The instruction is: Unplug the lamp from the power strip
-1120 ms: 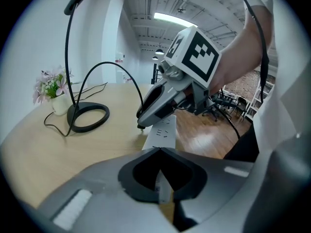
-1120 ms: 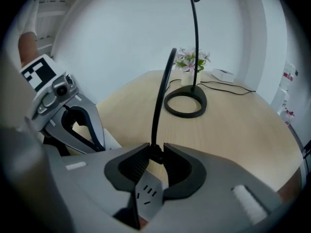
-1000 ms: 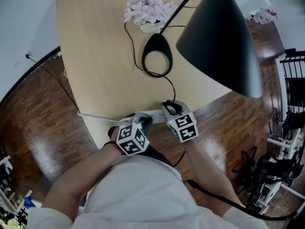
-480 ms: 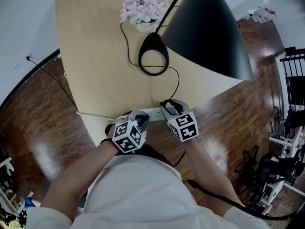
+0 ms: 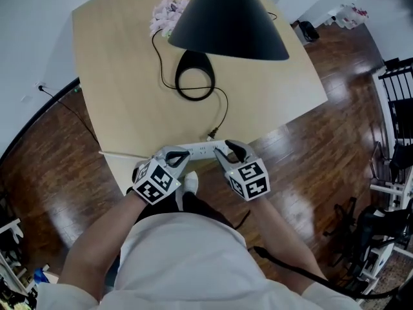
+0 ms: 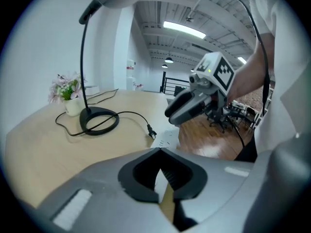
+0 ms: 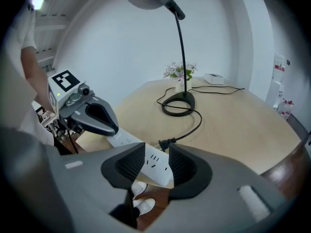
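The black desk lamp [image 5: 226, 18] stands on the wooden table [image 5: 116, 76], its ring base [image 5: 193, 82] in the middle. Its cord ends in a black plug [image 5: 210, 134] that lies loose on the table just beyond the white power strip [image 5: 201, 150], out of the sockets. My left gripper [image 5: 175, 159] is shut on the strip's left end; in the left gripper view the strip [image 6: 166, 139] runs out from the jaws. My right gripper [image 5: 227, 152] is open at the strip's right end. The strip [image 7: 154, 164] shows between its jaws, and the plug [image 7: 164, 143] lies just past them.
A pot of pink flowers [image 5: 166, 8] stands behind the lamp base. The strip lies along the table's near edge, above wooden floor and the person's shoes [image 5: 187, 183]. A thin cable [image 5: 71, 105] trails on the floor at left. A black rack [image 5: 400, 108] stands at right.
The plug has come out of the strip and my right gripper has let it go; it lies on the table. My left gripper shifted left. The head view tilted, so the lamp shade sits higher.
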A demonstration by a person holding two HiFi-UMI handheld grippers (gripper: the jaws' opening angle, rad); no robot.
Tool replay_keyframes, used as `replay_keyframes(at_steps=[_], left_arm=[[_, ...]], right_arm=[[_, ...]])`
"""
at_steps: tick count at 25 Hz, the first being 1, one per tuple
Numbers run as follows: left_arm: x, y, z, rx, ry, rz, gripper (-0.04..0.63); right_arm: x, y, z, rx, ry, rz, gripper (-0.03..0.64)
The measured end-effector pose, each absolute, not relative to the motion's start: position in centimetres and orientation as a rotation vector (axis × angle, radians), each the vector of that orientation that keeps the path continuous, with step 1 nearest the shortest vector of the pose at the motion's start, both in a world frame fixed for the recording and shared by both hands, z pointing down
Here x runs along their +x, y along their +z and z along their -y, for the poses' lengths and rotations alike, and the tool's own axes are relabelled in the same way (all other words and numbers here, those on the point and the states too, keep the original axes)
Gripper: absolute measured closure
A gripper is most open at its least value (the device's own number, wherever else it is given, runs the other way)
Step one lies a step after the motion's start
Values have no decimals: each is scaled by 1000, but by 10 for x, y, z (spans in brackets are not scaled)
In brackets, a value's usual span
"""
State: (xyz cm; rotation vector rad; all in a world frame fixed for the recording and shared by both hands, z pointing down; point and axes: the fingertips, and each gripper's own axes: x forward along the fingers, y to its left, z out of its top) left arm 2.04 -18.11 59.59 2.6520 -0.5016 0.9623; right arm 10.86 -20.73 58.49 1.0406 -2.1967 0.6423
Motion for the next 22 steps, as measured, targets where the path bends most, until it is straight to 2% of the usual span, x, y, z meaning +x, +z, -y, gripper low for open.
replay_keyframes(at_steps=[4, 14, 22], left_arm=[[-1, 547, 174, 2646, 786, 603, 591], [-146, 434, 150, 2521, 541, 993, 591], [-149, 373, 78, 2658, 353, 964, 591]], right_arm=[[112, 560, 180, 1038, 639, 2292, 466], [127, 515, 112, 1054, 586, 2423, 466], [113, 465, 43, 1140, 509, 2461, 465]])
